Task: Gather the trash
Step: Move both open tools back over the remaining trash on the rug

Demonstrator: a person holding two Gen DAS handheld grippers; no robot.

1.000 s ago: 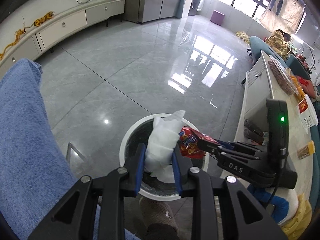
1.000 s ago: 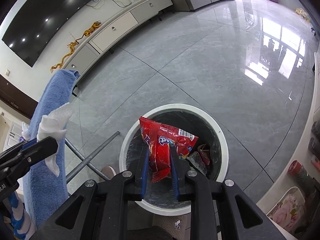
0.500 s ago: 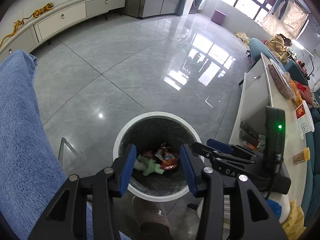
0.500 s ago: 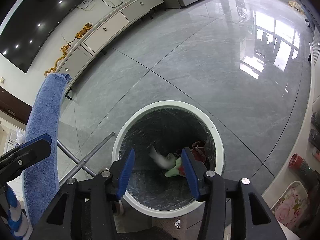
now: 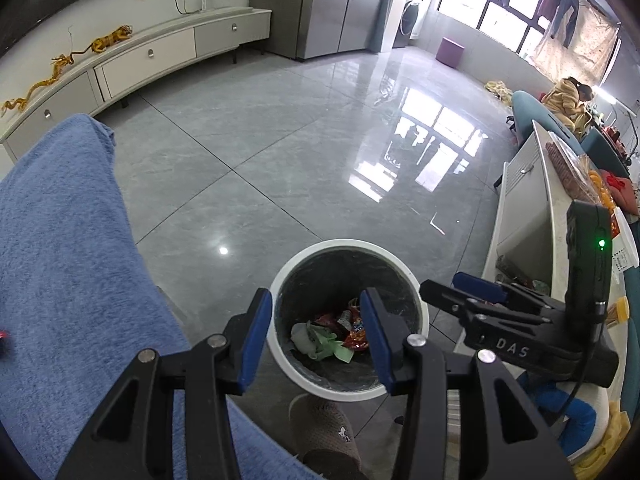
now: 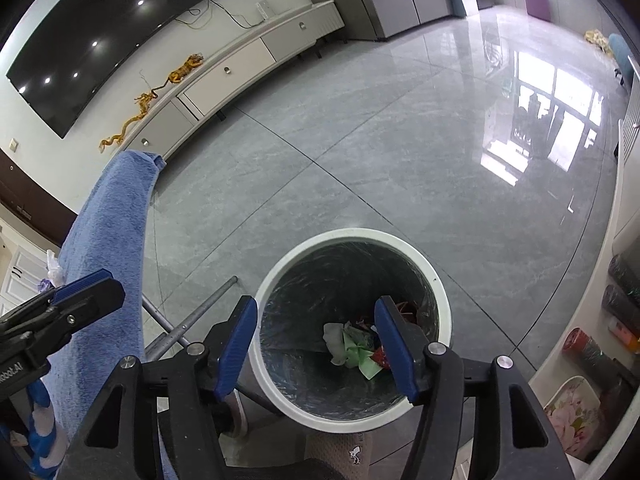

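A white-rimmed trash bin (image 5: 344, 242) (image 6: 352, 234) with a dark liner stands on the grey floor right below both grippers. At its bottom lie a crumpled white-and-green tissue (image 5: 320, 340) (image 6: 348, 348) and a red snack wrapper (image 5: 356, 330) (image 6: 380, 357). My left gripper (image 5: 315, 296) hangs above the bin, open and with nothing between its blue pads. My right gripper (image 6: 316, 302) is over the bin too, its jaws opening and empty. Each wrist view shows the other gripper at its side: the right gripper (image 5: 440, 284) and the left gripper (image 6: 108, 284).
A blue towel (image 5: 60, 260) hangs over a metal-legged rack (image 6: 192, 320) left of the bin. A slippered foot (image 5: 324, 436) stands just before the bin. A white counter (image 5: 520, 220) with clutter runs along the right. A long TV cabinet (image 5: 140, 64) lines the far wall.
One second ago the left gripper held a white tissue and the right a red snack wrapper. Both let go, the pieces fell into the bin, and both grippers rose a little.
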